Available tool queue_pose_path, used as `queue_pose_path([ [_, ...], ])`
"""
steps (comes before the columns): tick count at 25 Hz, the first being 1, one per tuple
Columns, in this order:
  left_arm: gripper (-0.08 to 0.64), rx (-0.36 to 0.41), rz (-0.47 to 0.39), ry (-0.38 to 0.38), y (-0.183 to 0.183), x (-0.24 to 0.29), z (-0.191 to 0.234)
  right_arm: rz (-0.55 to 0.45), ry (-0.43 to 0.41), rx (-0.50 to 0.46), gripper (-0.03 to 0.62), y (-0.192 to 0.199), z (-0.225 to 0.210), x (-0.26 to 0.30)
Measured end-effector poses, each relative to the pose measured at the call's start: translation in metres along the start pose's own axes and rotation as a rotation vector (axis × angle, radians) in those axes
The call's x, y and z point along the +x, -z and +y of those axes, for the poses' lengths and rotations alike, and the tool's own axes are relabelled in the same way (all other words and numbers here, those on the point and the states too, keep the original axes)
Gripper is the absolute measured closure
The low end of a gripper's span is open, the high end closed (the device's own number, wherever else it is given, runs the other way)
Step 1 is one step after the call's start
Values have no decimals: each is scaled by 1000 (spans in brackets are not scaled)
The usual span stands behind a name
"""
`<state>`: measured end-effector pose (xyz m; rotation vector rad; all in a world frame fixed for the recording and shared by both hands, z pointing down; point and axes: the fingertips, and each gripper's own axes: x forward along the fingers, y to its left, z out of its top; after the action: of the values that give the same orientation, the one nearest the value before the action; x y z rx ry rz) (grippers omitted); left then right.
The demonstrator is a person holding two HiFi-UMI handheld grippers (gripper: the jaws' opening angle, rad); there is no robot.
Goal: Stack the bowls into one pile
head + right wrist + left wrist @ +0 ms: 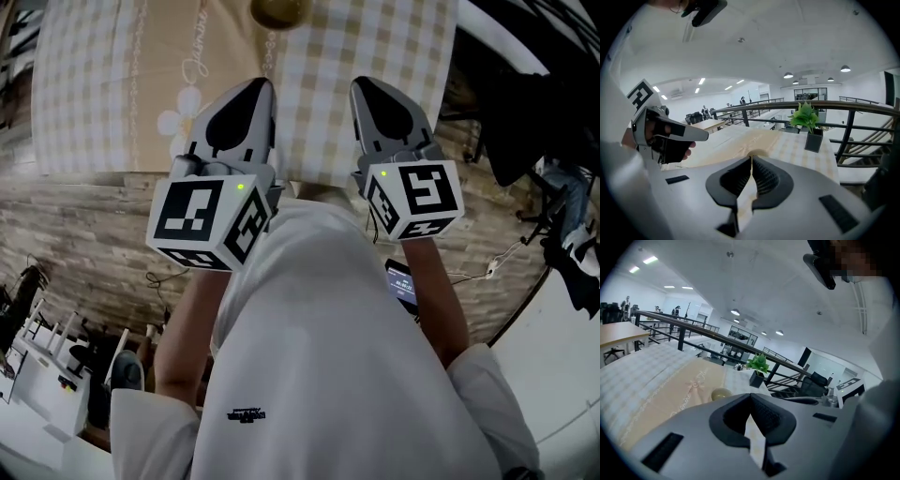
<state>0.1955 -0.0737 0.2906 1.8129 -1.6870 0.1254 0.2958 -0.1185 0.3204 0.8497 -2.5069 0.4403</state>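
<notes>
**A:** Where is the bowl?

**B:** Only one shows: a small round olive-green bowl (277, 9) at the far edge of the head view. It sits on the tabletop (94, 84), which is covered by a beige-and-white checked cloth. Any other bowls to be stacked are out of sight.

**A:** And the claws?

**B:** Both are held close to the person's white-shirted chest, short of the tabletop's near edge and well apart from the bowl. The left gripper (255, 94) has its claw closed, tips together, with only cloth showing through the gap behind them. The right gripper (367, 92) is the same, pinched closed on nothing.

**A:** Which way does the bowl lie from them?

**B:** Straight ahead, farther across the tabletop. In the left gripper view the bowl (721, 393) sits just left of the claw tips (750, 397). In the right gripper view only its rim (757, 152) peeps over the tips (751, 159), so that claw points right at it. From above, the left tip looks slightly nearer.

**A:** Any long axis to mind?

**B:** None, since it is round. I judge either claw would need to open and reach forward over the cloth. A green plant in a dark square pot (758, 369) stands beyond the bowl, clear of that path.
</notes>
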Motion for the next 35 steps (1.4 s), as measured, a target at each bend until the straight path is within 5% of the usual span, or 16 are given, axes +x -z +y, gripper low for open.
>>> queue_pose_path([
  [13,540,62,-36,62,18,-69,-84,-74,-18,-22,554,-12,34,-106],
  [19,540,104,-78,65,-3,-58,-111,-163,11,-70,554,-43,17,-120],
  [27,540,132,-85,84,47,-113,-145,-211,56,-64,554,-6,53,-184],
  [35,540,213,-99,113,34,-104,-165,-216,92,-30,554,-8,44,-190],
])
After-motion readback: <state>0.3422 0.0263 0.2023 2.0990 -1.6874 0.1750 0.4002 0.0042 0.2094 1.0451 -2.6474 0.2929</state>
